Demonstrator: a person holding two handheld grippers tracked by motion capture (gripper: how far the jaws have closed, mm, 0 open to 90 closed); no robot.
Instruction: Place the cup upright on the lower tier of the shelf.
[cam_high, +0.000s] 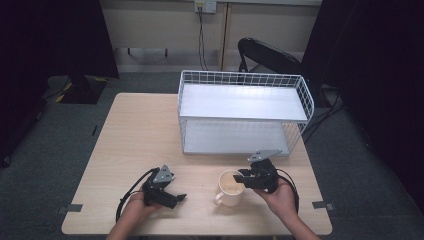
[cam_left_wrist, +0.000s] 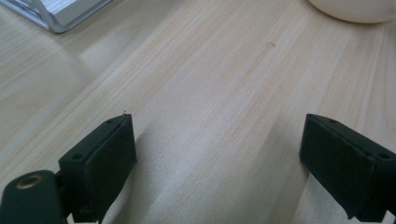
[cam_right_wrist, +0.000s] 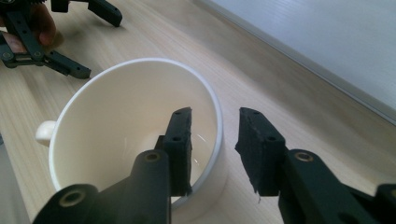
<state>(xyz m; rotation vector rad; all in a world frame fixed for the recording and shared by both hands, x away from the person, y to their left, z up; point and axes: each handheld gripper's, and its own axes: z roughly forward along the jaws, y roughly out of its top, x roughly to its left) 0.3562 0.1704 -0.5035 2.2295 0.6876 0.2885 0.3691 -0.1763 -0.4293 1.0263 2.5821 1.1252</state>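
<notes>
A cream mug (cam_high: 231, 189) stands upright on the wooden table (cam_high: 140, 135) near its front edge, handle toward the front left. My right gripper (cam_high: 239, 178) reaches over its right rim. In the right gripper view the gripper (cam_right_wrist: 215, 113) straddles the wall of the mug (cam_right_wrist: 116, 116): one jaw is inside the cup, the other outside. A thin gap shows between the outer pad and the wall. My left gripper (cam_high: 177, 197) rests left of the mug, and its jaws (cam_left_wrist: 217, 135) stand wide apart over bare wood with nothing between them. The mug's base (cam_left_wrist: 355, 9) lies beyond them.
A white two-tier wire rack (cam_high: 245, 77) stands on the back half of the table, right of centre, both shelves bare. Its lower edge (cam_right_wrist: 327, 37) runs close behind the mug. A black chair (cam_high: 267, 55) sits behind the table.
</notes>
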